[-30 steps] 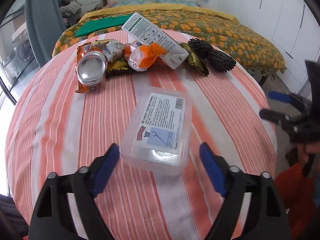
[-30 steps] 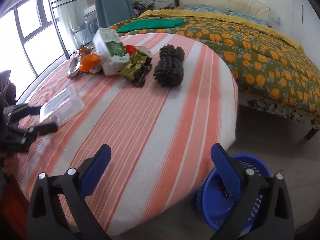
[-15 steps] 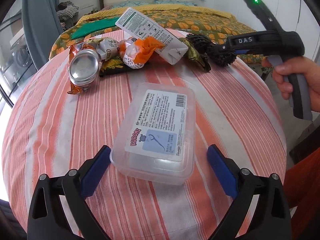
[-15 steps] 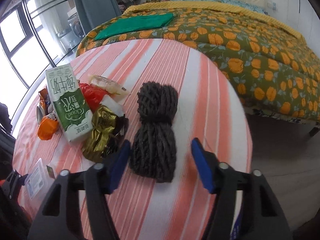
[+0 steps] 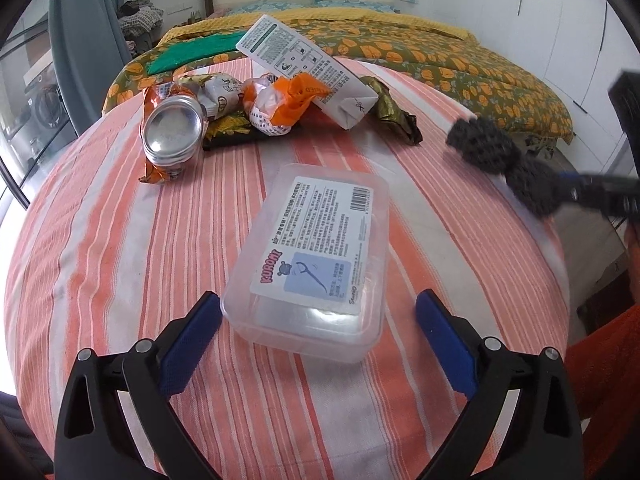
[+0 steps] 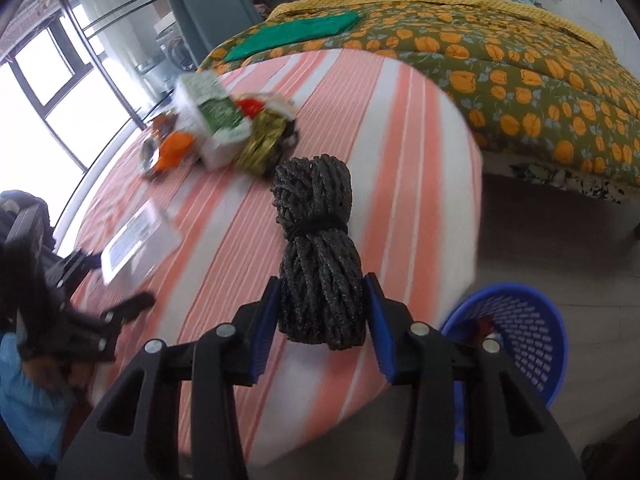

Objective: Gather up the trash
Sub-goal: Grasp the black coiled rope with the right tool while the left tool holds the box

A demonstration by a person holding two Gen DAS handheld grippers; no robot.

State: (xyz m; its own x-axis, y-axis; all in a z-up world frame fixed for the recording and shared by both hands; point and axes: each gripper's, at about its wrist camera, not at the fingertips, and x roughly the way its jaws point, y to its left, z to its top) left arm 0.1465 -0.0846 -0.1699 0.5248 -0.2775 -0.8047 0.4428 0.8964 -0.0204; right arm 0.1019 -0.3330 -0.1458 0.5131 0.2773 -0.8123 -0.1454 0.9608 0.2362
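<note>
Closing right gripper (image 6: 323, 312) now clamps dark rope bundle (image 6: 318, 256), lifted off striped table (image 6: 404, 128) since a moment ago, carried above its edge near blue basket (image 6: 520, 332). Left gripper (image 5: 318, 338) unmoved, angled downward, jaws wide around clear plastic box (image 5: 312, 256).

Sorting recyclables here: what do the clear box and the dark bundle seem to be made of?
The clear box: likely thin plastic, glossy and see-through, with a printed paper label. The dark bundle: probably twisted cord or yarn, matte with faint glints, tied at its middle.
</note>
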